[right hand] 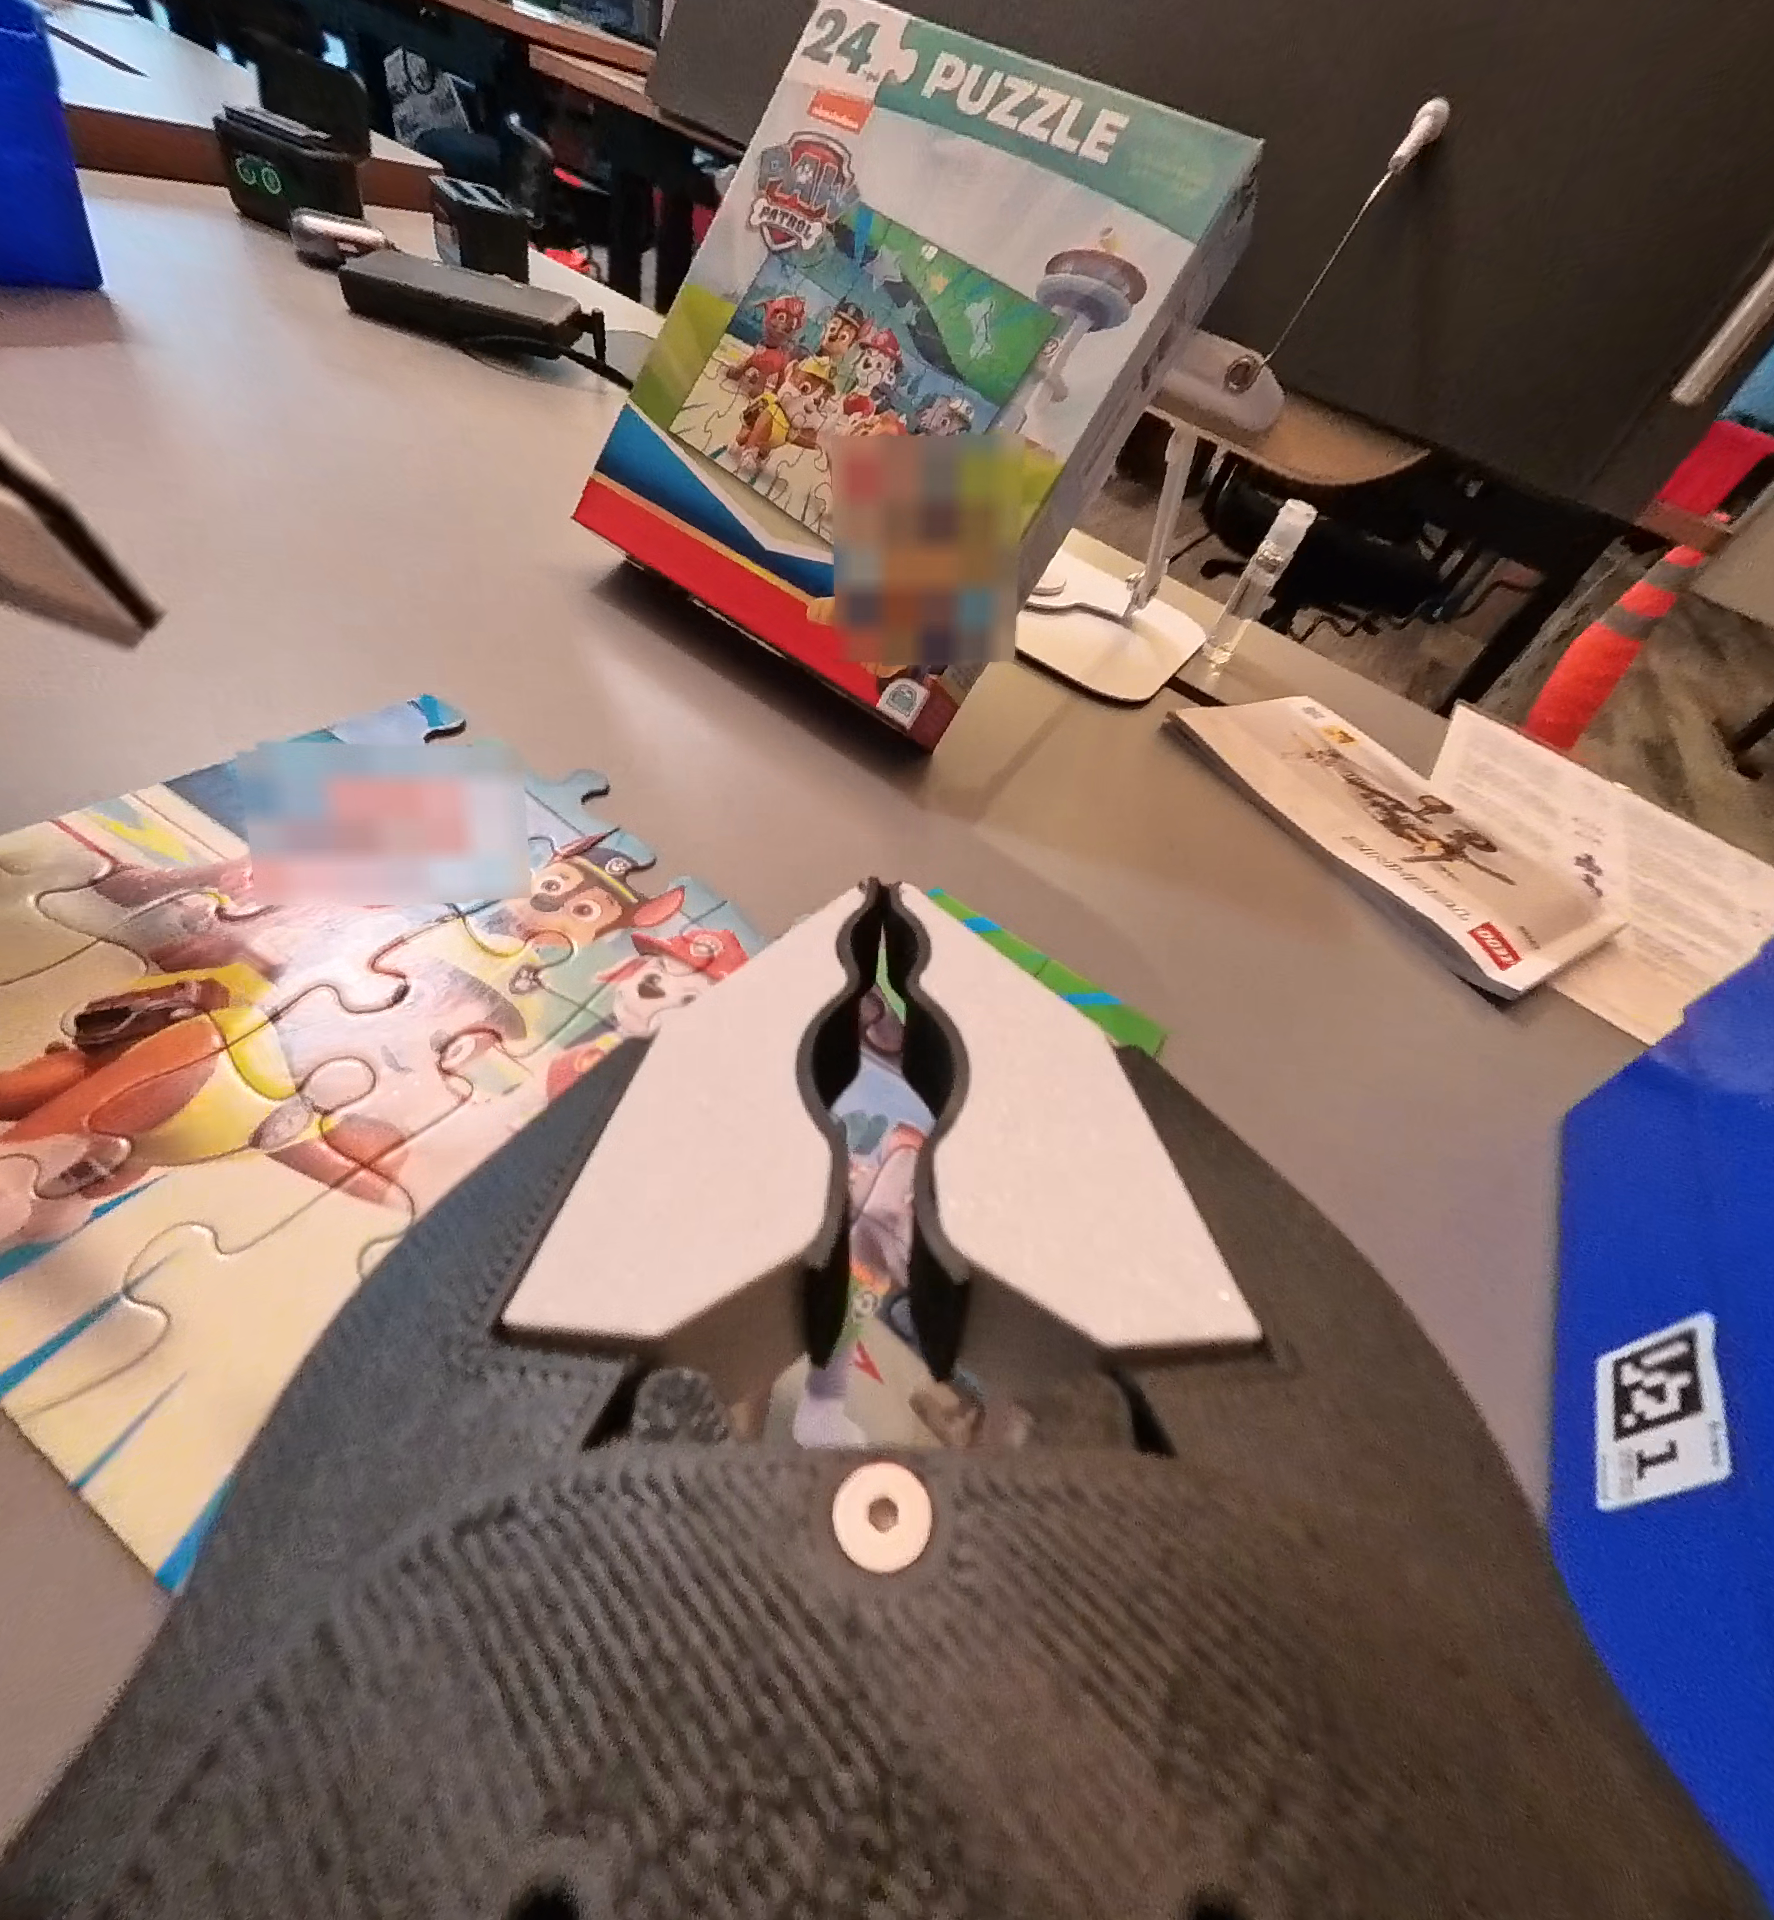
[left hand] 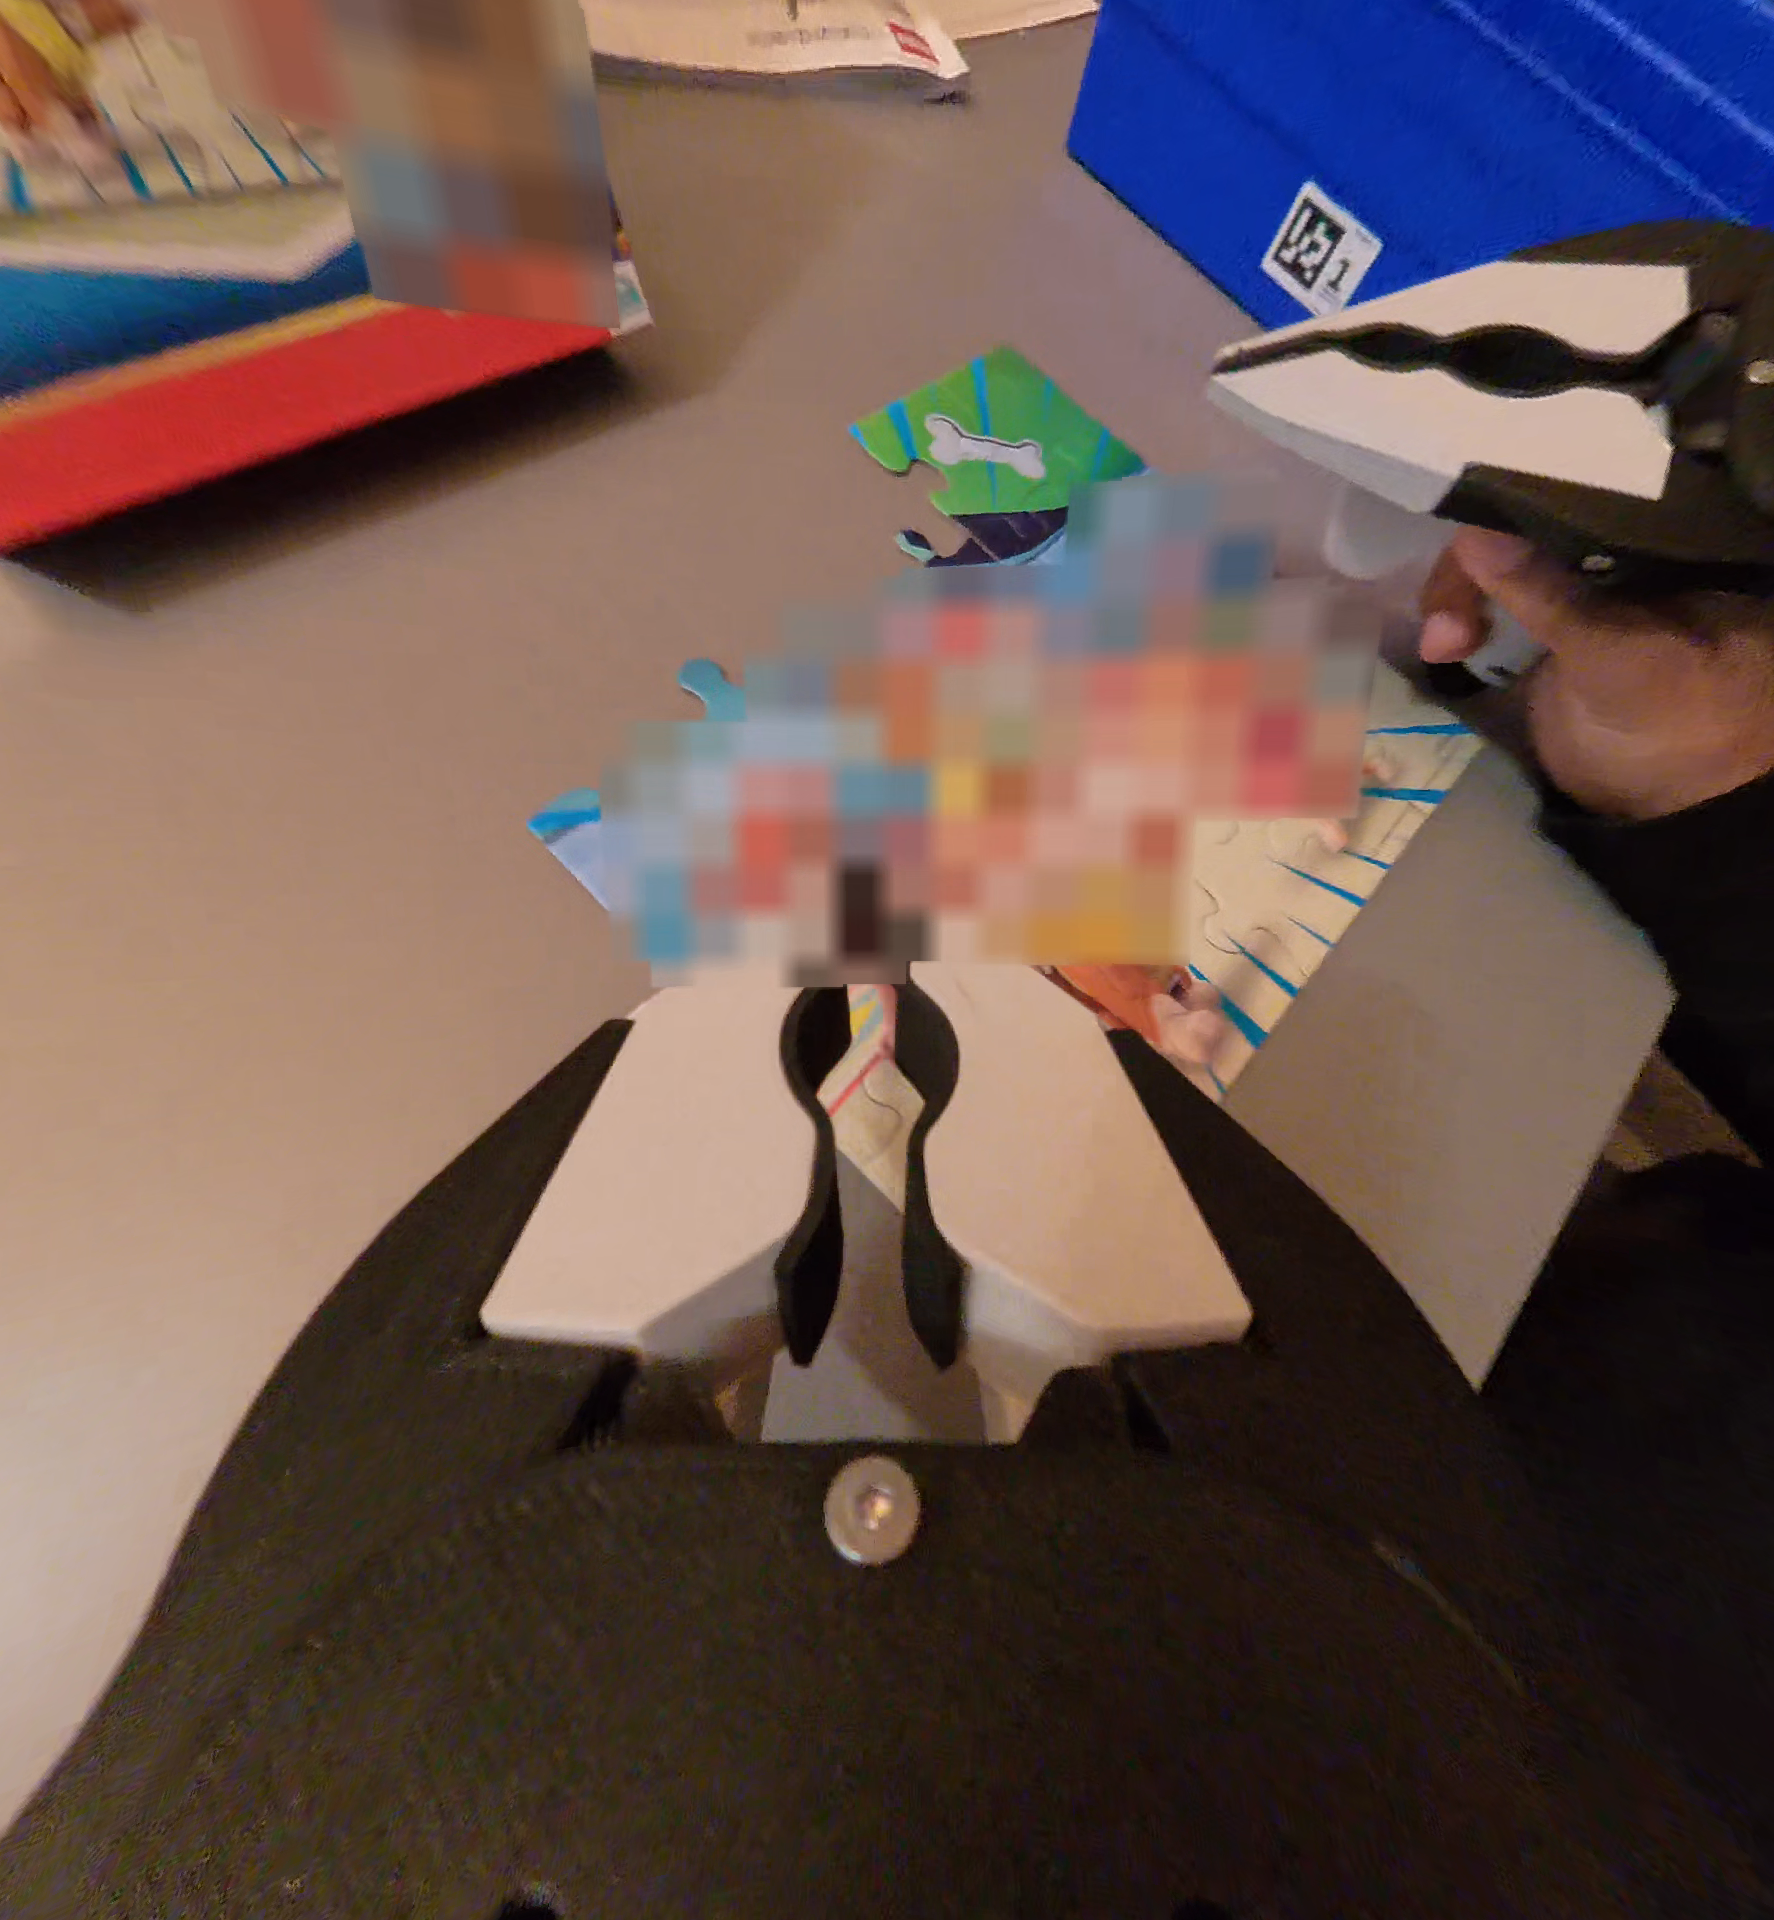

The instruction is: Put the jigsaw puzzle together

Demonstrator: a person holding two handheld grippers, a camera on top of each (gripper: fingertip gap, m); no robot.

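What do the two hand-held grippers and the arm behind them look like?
Each hand-held gripper has a textured black body with a silver screw, two light grey wedge-shaped fingers and wavy black inner pads. The left one matches. No cables show. The hand on the right gripper's handle has a black sleeve.

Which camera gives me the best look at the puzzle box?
The right wrist view: the puzzle box stands upright on the table beyond the jigsaw, its whole front showing. The left wrist view catches only its blurred lower corner at the top left.
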